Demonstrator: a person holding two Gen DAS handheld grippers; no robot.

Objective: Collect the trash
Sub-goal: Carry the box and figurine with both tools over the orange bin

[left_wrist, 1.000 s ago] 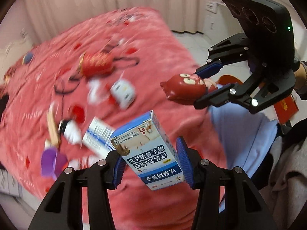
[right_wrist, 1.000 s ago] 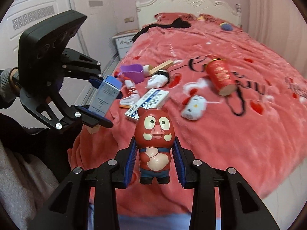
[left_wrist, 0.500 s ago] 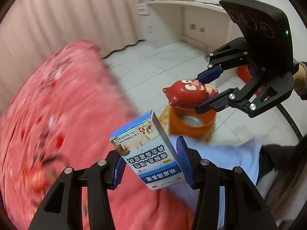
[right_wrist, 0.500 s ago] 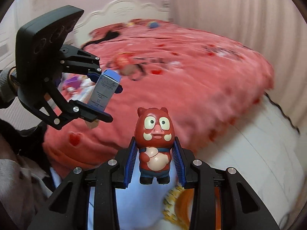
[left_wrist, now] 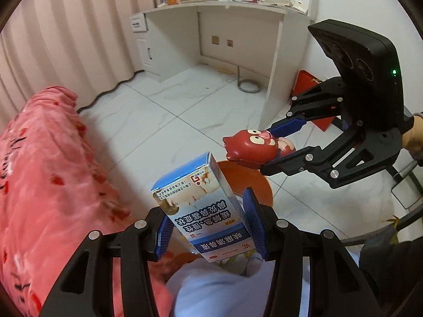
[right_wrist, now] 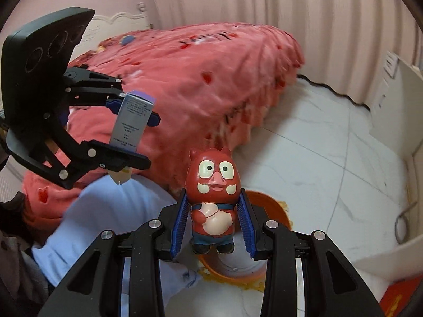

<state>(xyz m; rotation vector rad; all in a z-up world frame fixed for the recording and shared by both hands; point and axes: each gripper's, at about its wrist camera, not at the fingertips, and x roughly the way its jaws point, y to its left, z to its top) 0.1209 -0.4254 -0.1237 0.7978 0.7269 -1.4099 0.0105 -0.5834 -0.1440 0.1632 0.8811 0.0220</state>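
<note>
My left gripper point(left_wrist: 208, 227) is shut on a blue and white medicine box point(left_wrist: 201, 208), held tilted in the air; the box also shows in the right wrist view point(right_wrist: 132, 119). My right gripper point(right_wrist: 212, 224) is shut on a red pig figurine point(right_wrist: 212, 192), held upright; the figurine also shows lying sideways in the left wrist view point(left_wrist: 253, 149). An orange bin point(right_wrist: 267, 203) stands on the floor right below the figurine; in the left wrist view its rim point(left_wrist: 248, 182) shows behind the box.
A bed with a red blanket point(right_wrist: 198, 79) fills the left side. White tiled floor point(left_wrist: 185, 111) stretches to a white desk point(left_wrist: 238, 31). A black cable point(left_wrist: 105, 95) runs along the curtain. A light blue cloth point(right_wrist: 105, 211) lies under both grippers.
Both grippers have swung away from the bed toward the floor, each still holding its item. The orange bin now lies directly under the figurine and box.
</note>
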